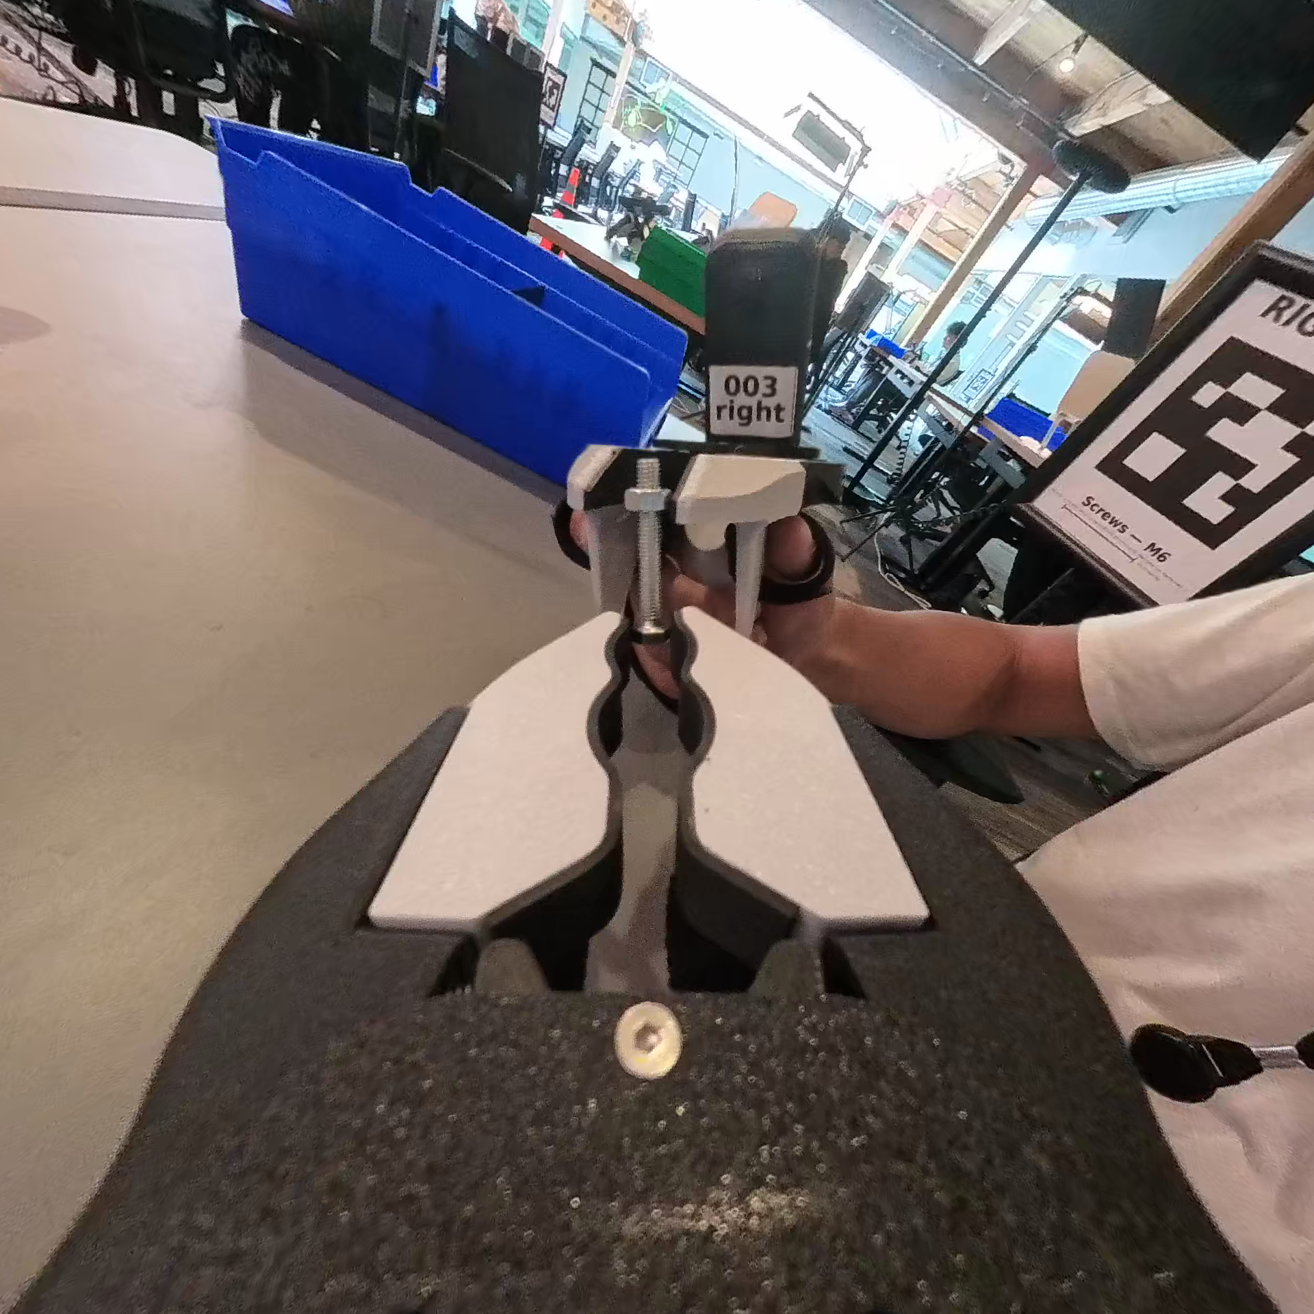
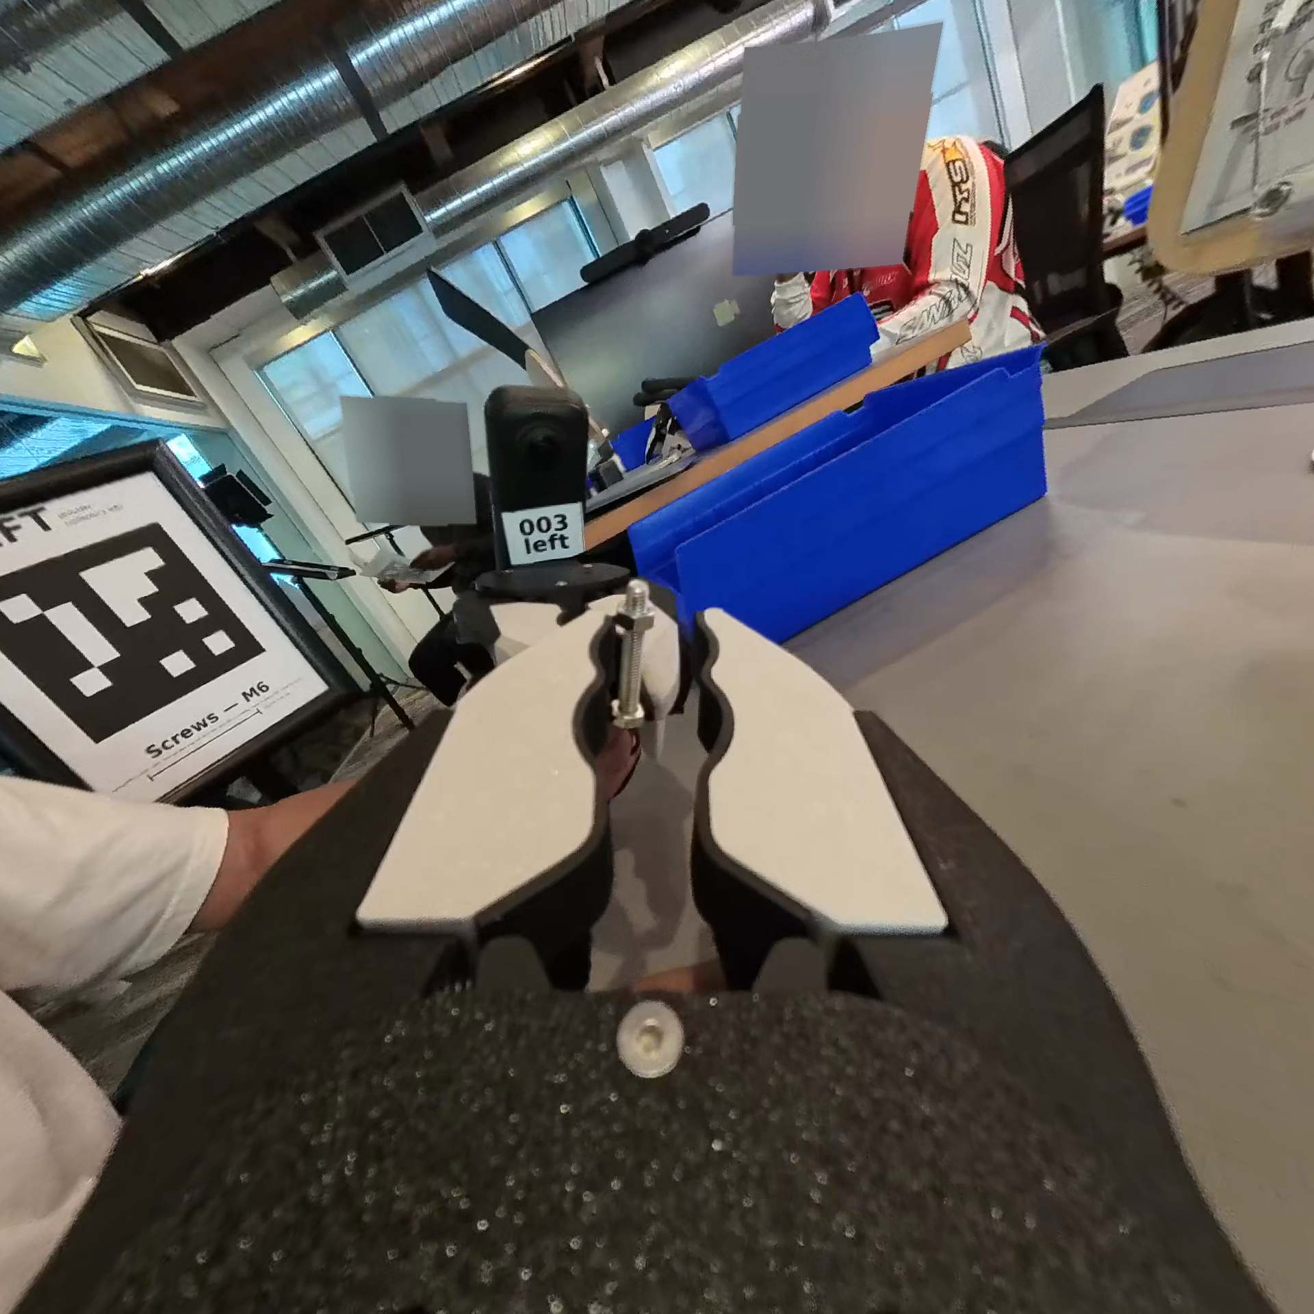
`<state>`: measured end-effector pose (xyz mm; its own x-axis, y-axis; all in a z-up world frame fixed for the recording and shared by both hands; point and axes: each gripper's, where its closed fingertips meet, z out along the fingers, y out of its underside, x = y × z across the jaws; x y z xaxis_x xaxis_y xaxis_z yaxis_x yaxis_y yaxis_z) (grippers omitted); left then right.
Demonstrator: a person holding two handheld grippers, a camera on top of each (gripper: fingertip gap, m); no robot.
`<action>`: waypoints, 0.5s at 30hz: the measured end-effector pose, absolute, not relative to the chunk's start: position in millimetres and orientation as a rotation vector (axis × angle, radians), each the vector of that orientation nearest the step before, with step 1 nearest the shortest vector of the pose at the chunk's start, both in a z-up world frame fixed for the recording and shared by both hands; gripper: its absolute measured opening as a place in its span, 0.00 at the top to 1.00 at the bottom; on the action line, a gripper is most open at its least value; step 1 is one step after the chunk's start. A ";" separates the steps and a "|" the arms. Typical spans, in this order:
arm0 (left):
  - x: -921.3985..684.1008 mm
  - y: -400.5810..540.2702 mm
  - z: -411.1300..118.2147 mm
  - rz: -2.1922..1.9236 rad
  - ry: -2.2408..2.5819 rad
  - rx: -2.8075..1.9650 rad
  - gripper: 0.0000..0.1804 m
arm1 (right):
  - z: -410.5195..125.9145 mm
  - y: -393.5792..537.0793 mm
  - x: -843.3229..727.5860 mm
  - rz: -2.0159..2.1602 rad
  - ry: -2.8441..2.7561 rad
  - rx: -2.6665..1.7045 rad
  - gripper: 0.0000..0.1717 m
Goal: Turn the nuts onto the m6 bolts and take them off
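Silver steel shows in the middle of both frames: the bolt point(image 1: 648, 562) stands upright, its head clamped low between the jaws of the left gripper point(image 1: 648, 635), just above centre in the left wrist view. The nut point(image 1: 648, 502) sits high on the thread, near the tip. The right gripper point(image 2: 650, 643) has its jaws apart around the nut; in the right wrist view the right pad stands clear of it, so I judge it is between two turns. To do this step well, the left gripper should keep the bolt steady and vertical, while the right one closes squarely on two flats of the nut, turns and lets go. A blue bin point(image 1: 441, 313) lies on the grey surface point(image 1: 178, 569), upper left.
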<state>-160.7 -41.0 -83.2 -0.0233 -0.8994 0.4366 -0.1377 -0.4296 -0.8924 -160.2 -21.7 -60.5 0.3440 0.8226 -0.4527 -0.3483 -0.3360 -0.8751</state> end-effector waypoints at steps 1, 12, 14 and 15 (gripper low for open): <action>-159.9 -40.5 -84.2 -1.513 1.103 -1.612 0.95 | -61.9 -21.4 -159.4 1.281 -0.457 -1.464 0.88; -151.3 -46.8 -88.9 -1.568 1.132 -1.595 0.94 | -63.8 -29.3 -162.1 1.297 -0.536 -1.473 0.94; -151.5 -50.5 -87.2 -1.601 1.130 -1.579 0.94 | -62.4 -32.0 -163.1 1.329 -0.545 -1.464 0.94; -151.4 -50.4 -87.5 -1.594 1.125 -1.575 0.94 | -62.7 -31.5 -163.1 1.329 -0.541 -1.467 0.94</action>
<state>-151.4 -50.4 -87.5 -0.0930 -0.8855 0.4552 -0.1325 -0.4421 -0.8871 -163.1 -31.5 -62.7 0.2845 0.8497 -0.4439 -0.2984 -0.3615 -0.8833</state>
